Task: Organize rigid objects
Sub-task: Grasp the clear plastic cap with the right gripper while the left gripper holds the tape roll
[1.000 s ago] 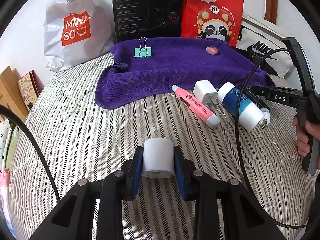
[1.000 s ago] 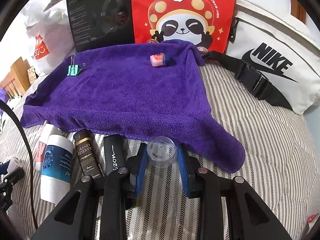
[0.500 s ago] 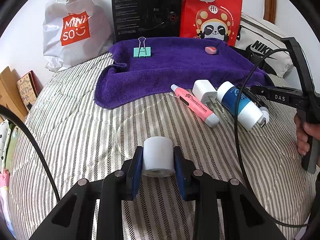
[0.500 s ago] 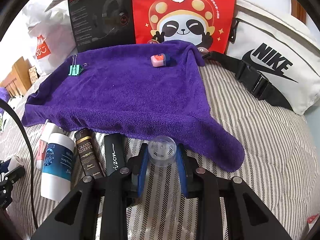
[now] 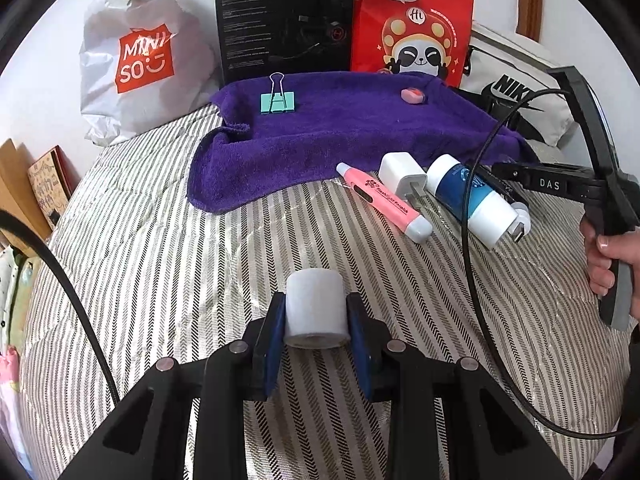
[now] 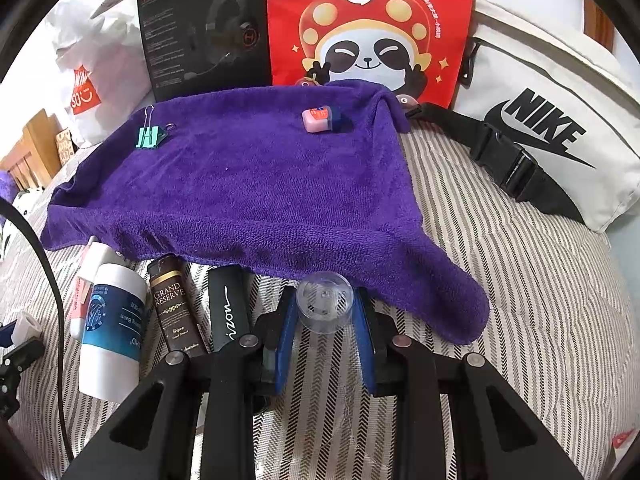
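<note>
Two wrist-mounted fisheye cameras look forward and down along their fingers over a striped bed (image 5: 160, 264). The left view sits farther back, facing the purple towel (image 5: 352, 136) from the bed's middle. The right view hangs close over the towel's (image 6: 260, 192) near edge. Both share the towel, green clip (image 5: 278, 102) (image 6: 150, 136) and red panda bag (image 5: 412, 24) (image 6: 368, 28).

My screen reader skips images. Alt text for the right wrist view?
The right gripper clamps a small clear plastic cylinder above a striped bedspread. Beyond lies a purple towel holding a green binder clip and a small pink jar.
</note>
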Demonstrator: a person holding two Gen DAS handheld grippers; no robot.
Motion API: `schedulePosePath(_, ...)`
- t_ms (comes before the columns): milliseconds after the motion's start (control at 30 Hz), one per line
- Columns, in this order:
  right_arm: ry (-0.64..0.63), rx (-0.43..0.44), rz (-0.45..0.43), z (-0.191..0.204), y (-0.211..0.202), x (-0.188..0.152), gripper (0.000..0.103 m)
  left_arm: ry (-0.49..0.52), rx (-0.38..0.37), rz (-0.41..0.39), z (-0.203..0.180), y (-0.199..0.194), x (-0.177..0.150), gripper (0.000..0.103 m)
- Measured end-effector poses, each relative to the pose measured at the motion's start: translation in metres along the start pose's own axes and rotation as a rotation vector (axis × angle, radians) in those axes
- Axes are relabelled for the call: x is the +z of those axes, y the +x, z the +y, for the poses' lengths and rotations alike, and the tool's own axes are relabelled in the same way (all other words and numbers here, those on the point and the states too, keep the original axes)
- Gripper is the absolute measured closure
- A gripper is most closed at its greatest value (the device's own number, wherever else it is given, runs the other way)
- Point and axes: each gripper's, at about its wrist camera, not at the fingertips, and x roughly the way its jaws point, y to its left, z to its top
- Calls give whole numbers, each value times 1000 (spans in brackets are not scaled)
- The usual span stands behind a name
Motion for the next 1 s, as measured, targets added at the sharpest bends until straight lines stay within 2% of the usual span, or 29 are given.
schedulePosePath(200,12,15,-3,-2,0,0,74,-21,-25,19,4,0,3,75)
schedulePosePath(467,80,105,-21,-17,-5,-3,76,-54,-61,38,10,-3,7,75)
schedulePosePath(733,64,120,-48,-13,-32,-9,76,-98,-106,37,22,-8,11,75)
schedulePosePath(1000,38,111,-59,-14,-51,-2,76,-120,-139,7,29,-14,35,75)
